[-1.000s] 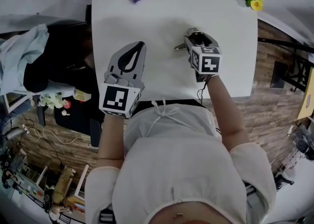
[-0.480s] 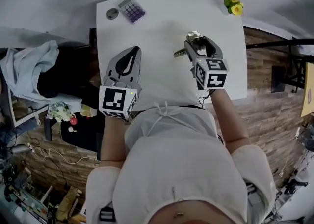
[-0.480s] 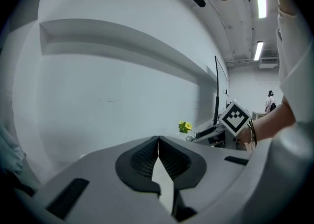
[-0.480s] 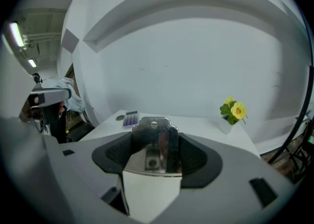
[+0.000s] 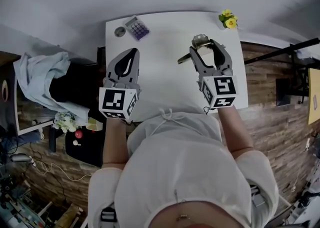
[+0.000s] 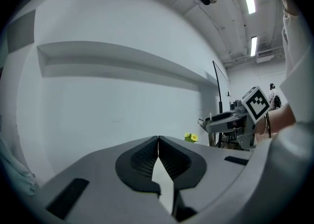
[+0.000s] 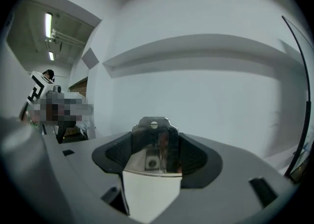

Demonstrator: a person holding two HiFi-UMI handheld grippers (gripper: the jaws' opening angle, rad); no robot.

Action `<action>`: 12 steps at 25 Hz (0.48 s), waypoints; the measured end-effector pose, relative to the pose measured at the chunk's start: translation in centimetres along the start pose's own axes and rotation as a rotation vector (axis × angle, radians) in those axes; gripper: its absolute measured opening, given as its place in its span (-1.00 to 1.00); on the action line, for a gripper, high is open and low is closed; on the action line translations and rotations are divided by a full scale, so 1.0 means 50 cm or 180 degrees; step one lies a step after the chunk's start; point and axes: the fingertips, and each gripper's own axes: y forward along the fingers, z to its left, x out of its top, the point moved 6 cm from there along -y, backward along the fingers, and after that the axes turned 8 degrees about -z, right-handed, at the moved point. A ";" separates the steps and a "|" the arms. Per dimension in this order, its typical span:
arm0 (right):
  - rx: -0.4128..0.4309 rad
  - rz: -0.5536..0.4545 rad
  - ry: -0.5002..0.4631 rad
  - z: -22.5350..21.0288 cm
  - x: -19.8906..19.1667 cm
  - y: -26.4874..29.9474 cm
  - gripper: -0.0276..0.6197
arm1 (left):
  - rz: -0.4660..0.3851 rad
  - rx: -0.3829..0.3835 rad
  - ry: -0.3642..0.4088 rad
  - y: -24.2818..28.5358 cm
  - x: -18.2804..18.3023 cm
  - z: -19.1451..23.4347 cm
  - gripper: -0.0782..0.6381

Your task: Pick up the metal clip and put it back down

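Observation:
In the head view my right gripper (image 5: 204, 43) is shut on the metal clip (image 5: 198, 38), held up above the white table (image 5: 165, 84). The clip's thin handle sticks out to the left. In the right gripper view the shiny clip (image 7: 156, 144) sits upright between the dark pads (image 7: 115, 156), its holed top plate above them. My left gripper (image 5: 132, 52) hovers over the table's left half, shut and with nothing in it. The left gripper view shows its jaws (image 6: 158, 142) meeting at the tips and the right gripper (image 6: 223, 121) off to the right.
A purple calculator (image 5: 136, 27) and a small round tin (image 5: 119, 32) lie at the table's far left corner. Yellow flowers (image 5: 228, 19) stand at the far right corner. A dark desk with a pale cloth (image 5: 42, 74) is at the left. A white wall lies ahead.
Both grippers have risen from the table, the right one further, carrying the clip up with it. The table now looks smaller and farther below.

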 end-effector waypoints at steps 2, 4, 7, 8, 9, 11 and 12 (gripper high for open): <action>-0.0007 -0.0157 -0.0063 -0.001 0.024 -0.014 -0.01 | -0.0032 0.0027 0.0025 -0.002 0.015 0.002 -0.73; -0.0018 -0.0269 -0.0088 -0.002 0.042 -0.027 -0.01 | -0.0077 0.0042 0.0041 -0.006 0.027 0.005 -0.73; -0.0056 -0.0406 -0.0070 -0.006 0.061 -0.040 -0.01 | -0.0131 0.0061 0.0052 -0.012 0.042 0.011 -0.73; -0.0068 -0.0443 -0.0054 -0.008 0.066 -0.043 -0.01 | -0.0142 0.0066 0.0056 -0.013 0.046 0.012 -0.73; -0.0081 -0.0474 -0.0037 -0.010 0.072 -0.046 -0.01 | -0.0152 0.0072 0.0062 -0.013 0.050 0.013 -0.73; -0.0102 -0.0524 -0.0017 -0.013 0.082 -0.047 -0.01 | -0.0171 0.0089 0.0076 -0.013 0.057 0.016 -0.73; -0.0105 -0.0540 -0.0017 -0.013 0.086 -0.048 -0.01 | -0.0180 0.0099 0.0078 -0.013 0.060 0.017 -0.73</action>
